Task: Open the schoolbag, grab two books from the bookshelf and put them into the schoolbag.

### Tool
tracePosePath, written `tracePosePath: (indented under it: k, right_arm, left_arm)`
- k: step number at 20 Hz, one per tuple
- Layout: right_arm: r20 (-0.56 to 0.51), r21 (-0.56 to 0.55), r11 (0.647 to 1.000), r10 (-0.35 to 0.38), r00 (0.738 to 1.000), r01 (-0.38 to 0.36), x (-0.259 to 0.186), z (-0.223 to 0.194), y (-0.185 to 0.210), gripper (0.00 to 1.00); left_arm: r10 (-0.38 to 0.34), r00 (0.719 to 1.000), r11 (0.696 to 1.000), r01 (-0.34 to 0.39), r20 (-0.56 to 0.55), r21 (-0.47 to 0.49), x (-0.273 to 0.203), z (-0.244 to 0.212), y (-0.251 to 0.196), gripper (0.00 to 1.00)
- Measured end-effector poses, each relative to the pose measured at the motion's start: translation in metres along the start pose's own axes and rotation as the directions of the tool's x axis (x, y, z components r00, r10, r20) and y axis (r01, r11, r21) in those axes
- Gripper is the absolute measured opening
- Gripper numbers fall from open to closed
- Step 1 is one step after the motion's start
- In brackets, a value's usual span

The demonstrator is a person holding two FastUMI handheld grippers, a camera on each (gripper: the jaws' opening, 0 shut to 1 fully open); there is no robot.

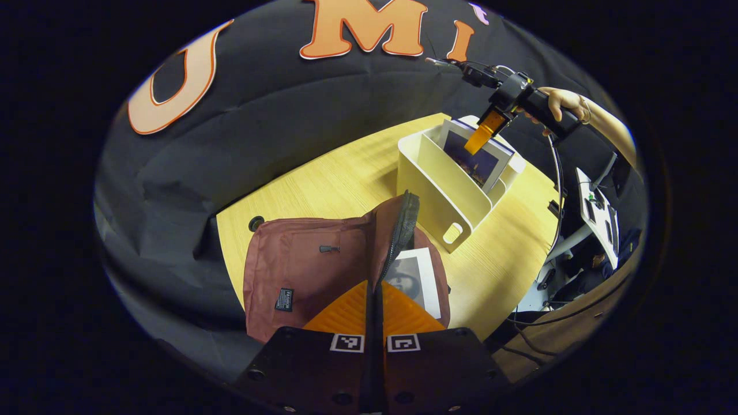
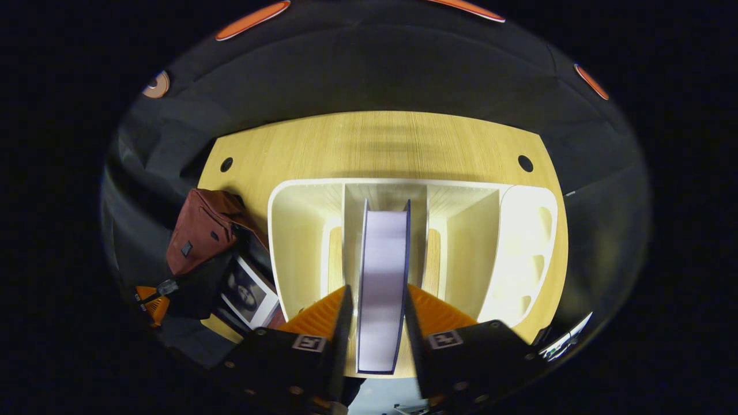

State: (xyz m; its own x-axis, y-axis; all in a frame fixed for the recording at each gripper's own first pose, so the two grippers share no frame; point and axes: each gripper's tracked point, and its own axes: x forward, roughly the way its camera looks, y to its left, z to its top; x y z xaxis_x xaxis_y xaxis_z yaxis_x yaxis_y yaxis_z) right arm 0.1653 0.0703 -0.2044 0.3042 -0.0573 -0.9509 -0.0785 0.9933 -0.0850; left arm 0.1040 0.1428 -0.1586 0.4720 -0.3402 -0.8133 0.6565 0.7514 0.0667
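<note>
Handheld gripper units — external appearance

Left gripper (image 1: 375,300): black housing plates with round screw heads along the edges; one square black-and-white fiducial marker per plate; fingers (image 1: 346,314) ribbed on the outer faces. Right gripper (image 2: 375,308): same black plates, screws and paired markers, with ribbed fingers (image 2: 323,314). In the left gripper view its body is a black handle with thin cables at the top — the holding hand (image 1: 562,106) wears a thin band at the wrist.

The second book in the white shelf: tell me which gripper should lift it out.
Right. The right gripper already straddles the blue-covered book standing in the white plastic bookshelf. The left gripper is shut on the flap of the maroon fabric schoolbag, holding it open.
</note>
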Motion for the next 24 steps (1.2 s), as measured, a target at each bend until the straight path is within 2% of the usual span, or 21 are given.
tracePosePath:
  k: [1, 4, 10, 17, 21, 24]
  right_arm:
    - [0.005, -0.003, 1.0, -0.004, 1.0, 0.004, 0.008, 0.001, -0.003, 0.38]
    - [0.0, -0.028, 1.0, -0.006, 1.0, 0.006, 0.007, -0.002, -0.005, 0.3]
    - [0.036, -0.008, 1.0, 0.015, 0.999, -0.015, -0.014, -0.002, -0.002, 0.29]
    - [0.184, 0.034, 0.999, 0.003, 0.983, -0.009, -0.103, 0.004, -0.017, 0.29]
    - [0.263, 0.079, 0.989, 0.103, 0.959, -0.128, -0.165, -0.017, -0.001, 0.29]
    - [0.333, 0.103, 0.976, 0.148, 0.931, -0.192, -0.196, -0.039, 0.007, 0.29]
  left_arm:
    - [-0.002, 1.0, 1.0, 0.002, -0.001, 0.001, 0.001, 0.0, -0.001, 0.01]
    - [-0.007, 1.0, 1.0, 0.007, -0.006, 0.002, 0.003, 0.001, 0.0, 0.01]
    - [-0.007, 1.0, 1.0, 0.007, -0.008, 0.0, 0.004, 0.0, -0.001, 0.01]
    - [-0.013, 1.0, 1.0, 0.013, -0.006, 0.005, 0.006, -0.005, -0.004, 0.0]
    - [-0.003, 1.0, 1.0, 0.003, -0.004, -0.003, 0.007, -0.007, 0.003, 0.01]
    - [0.007, 1.0, 1.0, -0.007, -0.003, 0.001, 0.006, -0.006, 0.009, 0.01]
